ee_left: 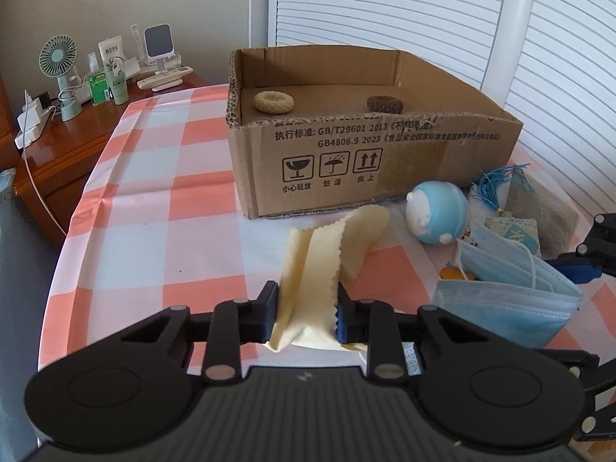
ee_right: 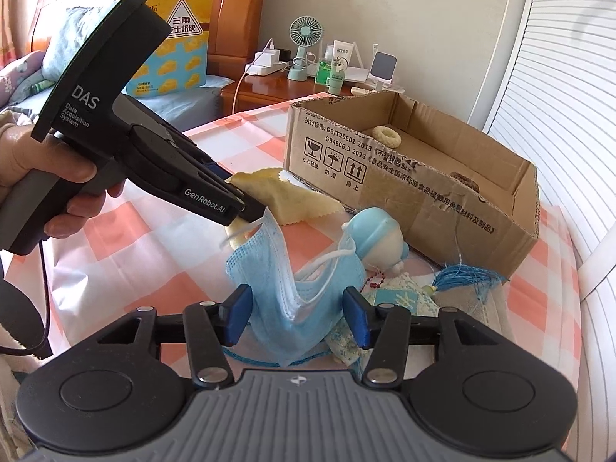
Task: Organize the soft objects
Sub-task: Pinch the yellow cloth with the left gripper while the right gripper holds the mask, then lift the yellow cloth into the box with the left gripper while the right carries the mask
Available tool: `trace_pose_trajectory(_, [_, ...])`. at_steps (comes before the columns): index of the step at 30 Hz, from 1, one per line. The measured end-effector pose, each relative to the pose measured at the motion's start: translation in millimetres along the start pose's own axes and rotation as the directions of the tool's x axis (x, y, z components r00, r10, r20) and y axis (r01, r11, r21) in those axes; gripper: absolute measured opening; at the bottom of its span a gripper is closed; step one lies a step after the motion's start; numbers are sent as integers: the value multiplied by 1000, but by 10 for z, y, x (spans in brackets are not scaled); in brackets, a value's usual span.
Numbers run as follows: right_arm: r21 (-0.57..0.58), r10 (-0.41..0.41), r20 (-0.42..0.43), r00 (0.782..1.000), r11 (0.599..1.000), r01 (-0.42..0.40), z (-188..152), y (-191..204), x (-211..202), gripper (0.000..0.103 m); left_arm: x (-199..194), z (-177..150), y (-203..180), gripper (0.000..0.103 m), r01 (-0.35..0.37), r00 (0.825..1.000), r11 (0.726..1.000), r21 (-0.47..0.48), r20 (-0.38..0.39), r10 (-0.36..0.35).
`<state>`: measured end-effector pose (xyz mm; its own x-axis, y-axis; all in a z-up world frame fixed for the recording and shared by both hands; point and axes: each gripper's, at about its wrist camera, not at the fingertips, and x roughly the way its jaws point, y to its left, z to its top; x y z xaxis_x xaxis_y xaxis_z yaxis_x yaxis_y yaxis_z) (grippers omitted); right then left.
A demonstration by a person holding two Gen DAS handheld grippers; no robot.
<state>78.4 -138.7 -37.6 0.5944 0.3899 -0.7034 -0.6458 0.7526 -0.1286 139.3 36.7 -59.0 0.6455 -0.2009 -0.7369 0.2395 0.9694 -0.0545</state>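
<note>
Clearly mid-pickup: left gripper [ee_left: 308, 308] pinched on the pale yellow cloth [ee_left: 331, 246], pads pressing its bunched folds from both sides, the rest of the cloth trailing forward onto the checked tablecloth [ee_left: 154, 200] just in front of the cardboard box [ee_left: 369, 161]. From the right wrist view, seemingly a corner of the blue face mask [ee_right: 292, 288] caught at the same fingertips too — hard to tell for certain, but worth noting. Right gripper [ee_right: 296, 315] spread, jaws standing apart on either side of that mask's draped middle, pads not pressing it. Already in the box: a cream knitted ring [ee_left: 274, 101] and a brown one [ee_left: 384, 103]. Still out on the cloth beside the box: a round blue toy [ee_left: 435, 211], a blue tassel [ee_left: 496, 184] and some patterned fabric pieces [ee_left: 519, 231], all heaped close together. Judged next: lift the yellow cloth clear, carry over the box's near wall, release inside — calling first for the mask to come free of the left pinch, else both travelling together and dragging the toy's neighbours along.
</note>
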Motion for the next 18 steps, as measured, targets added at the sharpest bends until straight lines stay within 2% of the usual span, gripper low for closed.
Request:
trace_pose_trajectory(1, [-2, -3, 0, 1000, 1000, 3, -1, 5, 4, 49, -8, -1, 6, 23, 2, 1000, 1000, 1, 2, -2])
trace_pose_trajectory(3, [-2, 0, 1, 1000, 1000, 0, -2, 6, -3, 28, -24, -4, 15, 21, 4, 1000, 1000, 5, 6, -4])
trace_pose_trajectory(4, [-1, -3, -2, 1000, 1000, 3, -3, 5, -6, 25, -33, -5, 18, 19, 4, 1000, 1000, 7, 7, -4])
trace_pose_trajectory(9, [-14, -23, -2, 1000, 1000, 23, -19, 29, -48, 21, -100, 5, 26, 17, 5, 1000, 1000, 19, 13, -5])
trace_pose_trajectory(18, [-13, -46, 48, 998, 999, 46, 44, 2, -317, 21, -419, 97, 4, 15, 21, 999, 997, 73, 37, -24])
